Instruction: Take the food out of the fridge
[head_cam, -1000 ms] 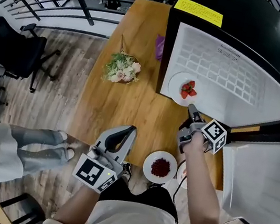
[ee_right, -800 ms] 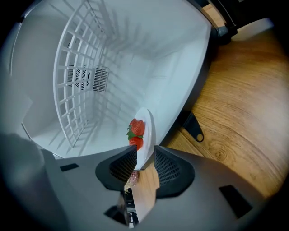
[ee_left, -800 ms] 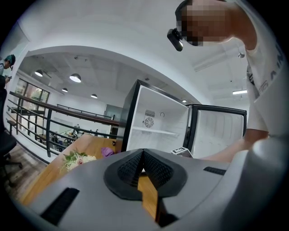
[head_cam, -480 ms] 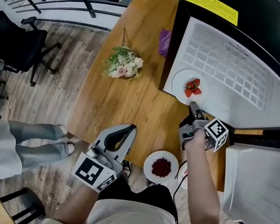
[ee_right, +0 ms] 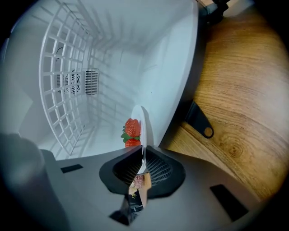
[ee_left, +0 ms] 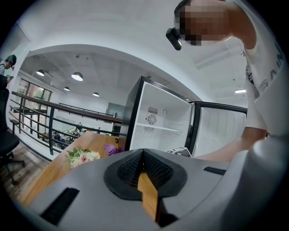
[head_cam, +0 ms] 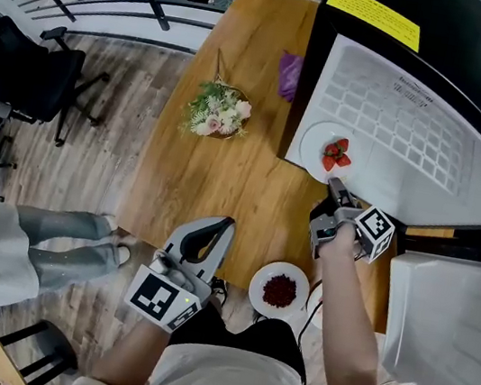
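**Head view:** The right tool [head_cam: 336, 188] grips the near rim of the plate [head_cam: 313, 142] of strawberries [head_cam: 335, 153]. The plate sits just inside the open fridge [head_cam: 416, 125], at its front edge and straight ahead of the jaws. The way out likely runs back over the wooden surface [head_cam: 216, 174]. The left tool [head_cam: 212, 233] hangs low by the person's body, well apart.

**Left gripper view:** The jaws are pressed together with nothing between them.

**Right gripper view:** The jaws are clamped on the plate's edge, with the berries just beyond.

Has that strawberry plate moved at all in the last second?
No. The strawberry plate sits at the same edge of the fridge shelf, right claw clamped on its rim.
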`<action>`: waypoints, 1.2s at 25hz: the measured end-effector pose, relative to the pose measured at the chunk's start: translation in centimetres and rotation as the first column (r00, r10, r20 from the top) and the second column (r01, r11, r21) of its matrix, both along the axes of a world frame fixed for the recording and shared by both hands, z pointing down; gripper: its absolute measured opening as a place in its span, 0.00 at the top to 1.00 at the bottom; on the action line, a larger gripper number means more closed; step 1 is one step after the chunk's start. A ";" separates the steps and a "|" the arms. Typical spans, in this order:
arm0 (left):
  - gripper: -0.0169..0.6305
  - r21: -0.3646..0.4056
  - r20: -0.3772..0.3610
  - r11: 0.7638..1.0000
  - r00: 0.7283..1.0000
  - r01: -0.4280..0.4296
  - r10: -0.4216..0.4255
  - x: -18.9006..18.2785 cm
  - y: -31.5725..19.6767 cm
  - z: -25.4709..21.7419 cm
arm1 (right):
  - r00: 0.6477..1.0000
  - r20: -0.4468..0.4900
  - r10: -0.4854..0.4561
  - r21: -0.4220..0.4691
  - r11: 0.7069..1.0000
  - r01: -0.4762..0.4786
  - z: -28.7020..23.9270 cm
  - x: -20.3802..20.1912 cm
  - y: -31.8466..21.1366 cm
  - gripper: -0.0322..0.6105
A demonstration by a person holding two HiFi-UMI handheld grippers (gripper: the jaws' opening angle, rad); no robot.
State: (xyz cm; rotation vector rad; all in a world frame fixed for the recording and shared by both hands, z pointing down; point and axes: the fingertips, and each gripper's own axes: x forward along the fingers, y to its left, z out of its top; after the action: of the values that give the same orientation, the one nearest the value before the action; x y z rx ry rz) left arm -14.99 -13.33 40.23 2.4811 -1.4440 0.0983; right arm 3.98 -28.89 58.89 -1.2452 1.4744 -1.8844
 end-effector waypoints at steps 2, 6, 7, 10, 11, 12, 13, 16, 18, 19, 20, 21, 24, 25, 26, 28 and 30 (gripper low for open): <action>0.96 -0.001 0.000 1.000 1.000 0.001 -0.001 -0.1 0.0 0.1 | 1.000 0.010 0.007 0.011 1.000 -0.007 -0.2 -0.1 0.0 0.90; 0.96 0.001 0.001 1.000 1.000 -0.003 0.003 0.0 0.3 0.1 | 0.999 0.023 0.028 0.043 0.999 -0.028 -1.0 0.0 -0.1 0.91; 0.96 0.002 0.001 1.000 1.000 -0.004 0.004 0.0 0.3 0.0 | 0.999 0.028 0.035 0.050 0.998 -0.036 -1.2 0.1 -0.1 0.91; 0.96 0.005 0.000 1.000 1.000 -0.008 0.008 0.2 0.5 -0.2 | 0.997 0.049 0.057 0.076 0.995 -0.060 -1.7 0.5 0.1 0.91; 0.96 0.007 0.001 1.000 1.000 -0.010 0.010 0.2 0.6 -0.3 | 0.997 0.055 0.060 0.087 0.994 -0.064 -1.9 0.6 0.2 0.91; 0.96 0.008 0.002 1.000 1.000 -0.011 0.011 0.2 0.6 -0.4 | 0.996 0.059 0.059 0.098 0.993 -0.065 -2.1 0.7 0.4 0.91; 0.96 0.010 0.002 1.000 1.000 -0.011 0.011 0.2 0.7 -0.4 | 0.996 0.062 0.057 0.108 0.992 -0.064 -2.4 0.8 0.5 0.91; 0.96 0.014 0.002 1.000 1.000 -0.011 0.011 0.0 0.7 -0.4 | 0.997 0.062 0.053 0.129 0.990 -0.060 -3.2 1.1 1.0 0.91; 0.96 0.020 0.003 1.000 1.000 -0.016 0.016 -0.3 0.3 0.0 | 0.997 0.053 0.051 0.139 0.989 -0.058 -3.4 1.2 1.1 0.91; 0.96 0.024 0.004 0.999 1.000 -0.021 0.021 -0.4 0.0 0.3 | 0.998 0.051 0.049 0.144 0.988 -0.056 -3.4 1.2 1.2 0.91; 0.96 0.030 0.007 0.999 1.000 -0.026 0.026 -0.4 -0.3 0.5 | 0.998 0.053 0.046 0.147 0.988 -0.053 -3.5 1.3 1.5 0.91; 0.96 0.037 0.008 0.999 0.999 -0.033 0.033 -0.3 -0.4 0.5 | 0.997 0.058 0.043 0.150 0.987 -0.051 -3.8 1.4 2.1 0.91; 0.96 0.059 -0.004 0.997 0.998 -0.058 0.058 0.0 0.0 -0.4 | 0.997 0.068 0.039 0.163 0.985 -0.050 -5.9 1.7 5.0 0.91; 0.96 0.065 -0.009 0.995 0.997 -0.070 0.070 -0.1 0.3 -0.8 | 0.997 0.070 0.040 0.170 0.984 -0.052 -6.8 1.6 6.2 0.91; 0.96 0.071 -0.013 0.994 0.996 -0.083 0.085 -0.2 0.6 -1.2 | 0.996 0.073 0.044 0.177 0.983 -0.056 -7.7 1.5 7.3 0.91; 0.96 0.079 -0.016 0.990 0.993 -0.114 0.115 -0.5 1.1 -1.6 | 0.995 0.081 0.054 0.183 0.981 -0.068 -8.8 0.9 9.4 0.91; 0.96 0.081 -0.015 0.986 0.989 -0.144 0.146 -1.1 1.4 -1.7 | 0.994 0.091 0.066 0.186 0.979 -0.082 -9.5 0.2 11.1 0.91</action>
State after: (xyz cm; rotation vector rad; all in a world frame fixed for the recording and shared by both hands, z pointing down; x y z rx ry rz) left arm -16.05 -11.97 38.53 2.6418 -1.2814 0.0441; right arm 4.14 -17.80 49.43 -1.1035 1.5030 -1.6836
